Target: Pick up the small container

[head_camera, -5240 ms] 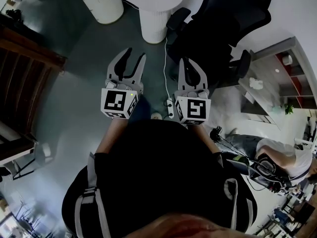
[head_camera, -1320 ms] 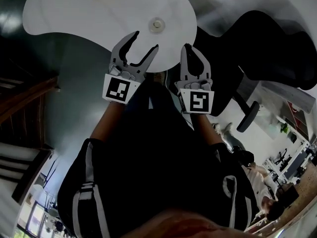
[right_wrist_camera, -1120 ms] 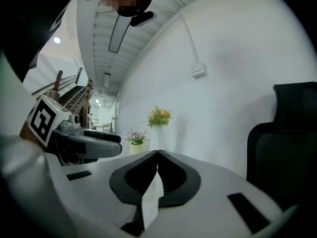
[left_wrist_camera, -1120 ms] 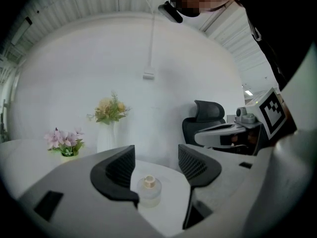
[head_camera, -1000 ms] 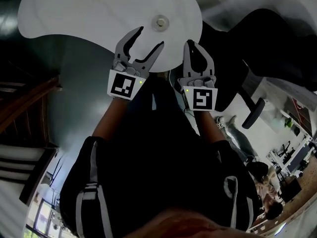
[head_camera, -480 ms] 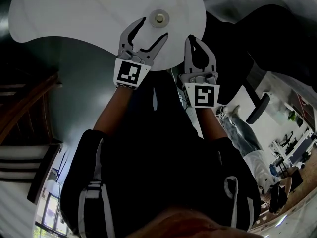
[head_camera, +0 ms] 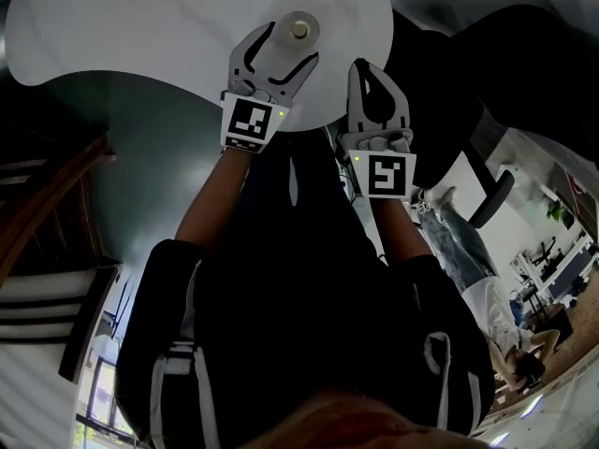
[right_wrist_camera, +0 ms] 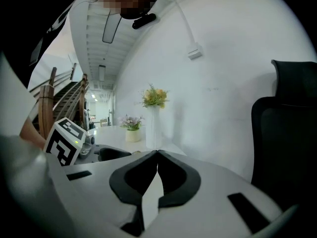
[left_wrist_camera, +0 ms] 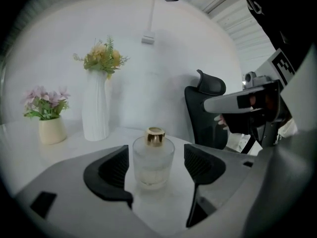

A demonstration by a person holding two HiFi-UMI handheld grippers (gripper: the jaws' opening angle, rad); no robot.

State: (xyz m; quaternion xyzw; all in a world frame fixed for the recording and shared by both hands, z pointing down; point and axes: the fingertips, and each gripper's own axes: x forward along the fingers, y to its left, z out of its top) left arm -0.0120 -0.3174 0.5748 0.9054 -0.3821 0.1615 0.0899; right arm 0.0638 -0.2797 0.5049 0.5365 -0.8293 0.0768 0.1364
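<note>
The small container is a frosted glass jar with a gold cap, standing upright on the white table. My left gripper straddles it with its jaws still opening; a gap shows on each side and neither pad touches the glass. From the head view, the left gripper reaches over the table's near edge with the container between its fingers. My right gripper hovers beside it at the table's edge, shut and empty. Its black pads meet in the right gripper view.
A tall white vase of flowers and a small pot of pink flowers stand farther back on the table. A black office chair sits to the right, close to the right gripper. The round table has dark floor below it.
Both grippers have moved forward toward the table. The left gripper's jaws spread wider and slid around the container, which now stands between them. The right gripper stayed shut.
</note>
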